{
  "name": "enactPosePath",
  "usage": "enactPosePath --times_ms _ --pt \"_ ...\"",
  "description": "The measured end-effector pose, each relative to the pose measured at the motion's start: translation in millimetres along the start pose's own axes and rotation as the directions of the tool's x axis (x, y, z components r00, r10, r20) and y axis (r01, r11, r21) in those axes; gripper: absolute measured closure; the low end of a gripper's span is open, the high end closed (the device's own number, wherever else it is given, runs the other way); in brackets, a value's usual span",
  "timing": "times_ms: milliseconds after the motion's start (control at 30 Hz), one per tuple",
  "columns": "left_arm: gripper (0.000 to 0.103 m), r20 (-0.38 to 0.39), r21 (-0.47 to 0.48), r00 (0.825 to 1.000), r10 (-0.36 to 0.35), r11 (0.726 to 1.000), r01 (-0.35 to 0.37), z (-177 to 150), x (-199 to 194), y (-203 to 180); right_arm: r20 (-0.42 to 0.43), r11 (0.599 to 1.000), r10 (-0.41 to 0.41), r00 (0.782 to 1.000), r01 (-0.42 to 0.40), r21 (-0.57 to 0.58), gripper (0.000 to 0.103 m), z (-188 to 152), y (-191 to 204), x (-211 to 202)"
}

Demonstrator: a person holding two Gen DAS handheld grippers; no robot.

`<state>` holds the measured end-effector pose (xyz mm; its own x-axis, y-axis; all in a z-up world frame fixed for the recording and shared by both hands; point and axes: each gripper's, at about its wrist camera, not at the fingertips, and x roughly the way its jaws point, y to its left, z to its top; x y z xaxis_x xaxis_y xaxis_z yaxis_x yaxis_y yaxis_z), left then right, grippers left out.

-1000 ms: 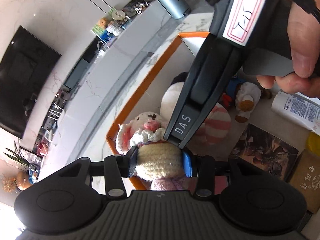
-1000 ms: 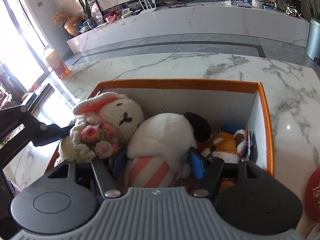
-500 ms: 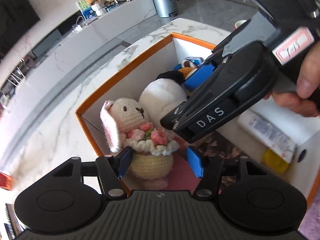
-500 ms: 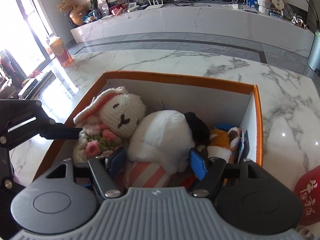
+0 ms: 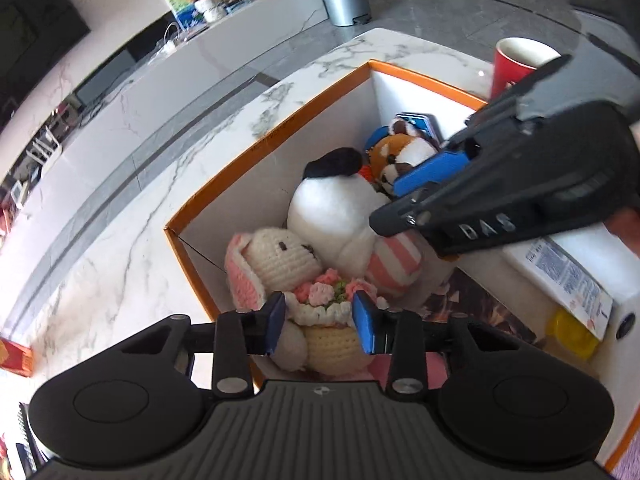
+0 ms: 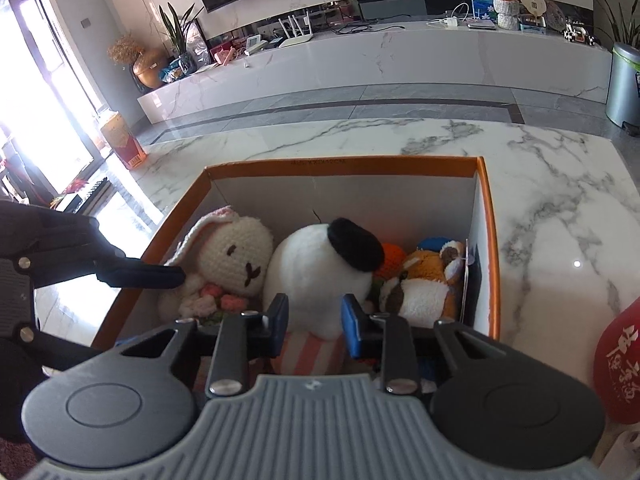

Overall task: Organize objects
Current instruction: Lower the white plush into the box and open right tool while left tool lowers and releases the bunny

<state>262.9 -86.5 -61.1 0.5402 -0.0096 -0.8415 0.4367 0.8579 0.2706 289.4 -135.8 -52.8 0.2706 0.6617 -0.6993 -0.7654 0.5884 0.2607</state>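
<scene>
An orange-rimmed box [image 5: 280, 128] [image 6: 344, 164] on the marble table holds a crocheted bunny with flowers [image 5: 280, 260] [image 6: 236, 256], a white plush dog with a black ear [image 5: 332, 208] [image 6: 316, 264] and an orange plush fox [image 5: 396, 156] [image 6: 424, 280]. My left gripper [image 5: 319, 322] is open above the bunny's body, not touching it. My right gripper [image 6: 314, 322] is open above the white dog and holds nothing; it also shows in the left wrist view [image 5: 424, 184].
A red cup [image 5: 516, 64] [image 6: 620, 364] stands on the table right of the box. A white bottle [image 5: 560, 268], a yellow item [image 5: 572, 330] and a dark picture card [image 5: 476, 304] lie in the box's near part. The marble table [image 6: 560, 184] stretches beyond.
Both grippers have let go of the toys and pulled back and up from the box. The bunny and the white dog stay lying in the box.
</scene>
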Motion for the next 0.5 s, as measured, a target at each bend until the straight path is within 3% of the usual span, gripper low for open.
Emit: enactPosePath --times_ms 500 --pt "0.059 0.038 -0.005 0.999 0.023 1.000 -0.023 10.0 14.9 5.9 -0.022 1.000 -0.018 1.000 0.017 -0.015 0.076 -2.9 2.5 3.6"
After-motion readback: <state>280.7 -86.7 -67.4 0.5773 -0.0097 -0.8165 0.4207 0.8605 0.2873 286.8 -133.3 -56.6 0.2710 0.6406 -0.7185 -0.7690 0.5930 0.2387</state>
